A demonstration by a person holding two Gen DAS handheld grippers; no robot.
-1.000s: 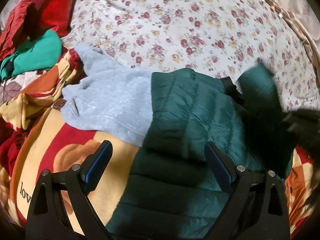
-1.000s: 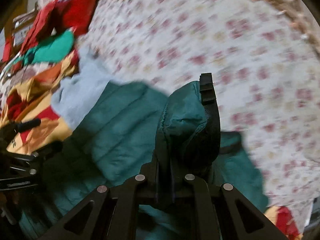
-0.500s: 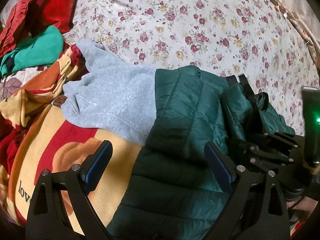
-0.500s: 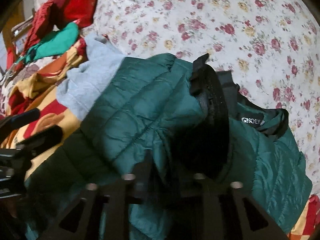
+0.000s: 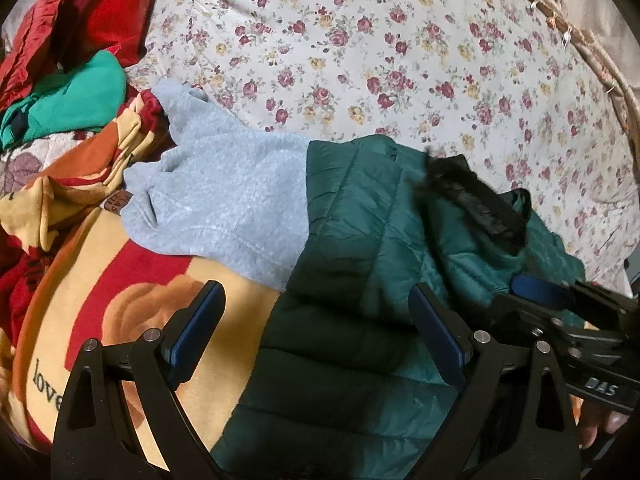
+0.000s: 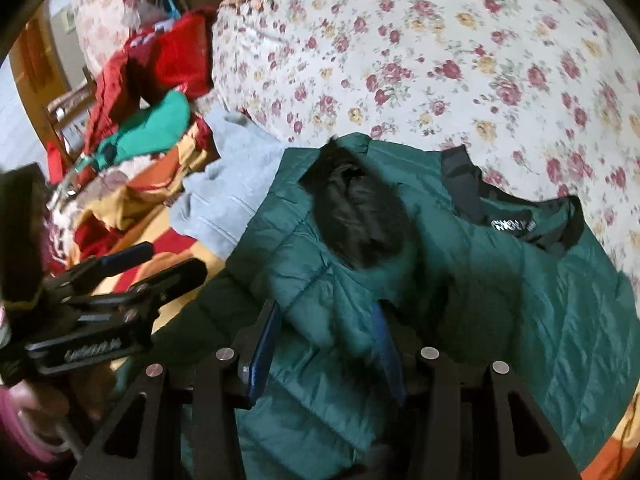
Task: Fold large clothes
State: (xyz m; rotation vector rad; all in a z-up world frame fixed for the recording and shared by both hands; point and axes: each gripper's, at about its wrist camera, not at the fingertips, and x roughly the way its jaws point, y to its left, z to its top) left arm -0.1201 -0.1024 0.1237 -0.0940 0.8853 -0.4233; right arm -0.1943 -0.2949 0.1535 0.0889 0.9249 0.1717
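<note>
A dark green quilted jacket lies on the bed, a side folded over its body, with the black lining of the folded part showing on top. My left gripper is open and empty, low over the jacket's lower left part. My right gripper is open, its blue pads just above the jacket's middle; it also shows at the right of the left wrist view. The left gripper shows at the left of the right wrist view.
A grey sweatshirt lies partly under the jacket's left edge. A yellow and red blanket is under both. Red and bright green clothes are piled at the far left. The floral bedspread stretches behind.
My right gripper carried the jacket's side over onto the body, let it go and opened. The black lining now lies flat on the jacket. The left gripper stayed put.
</note>
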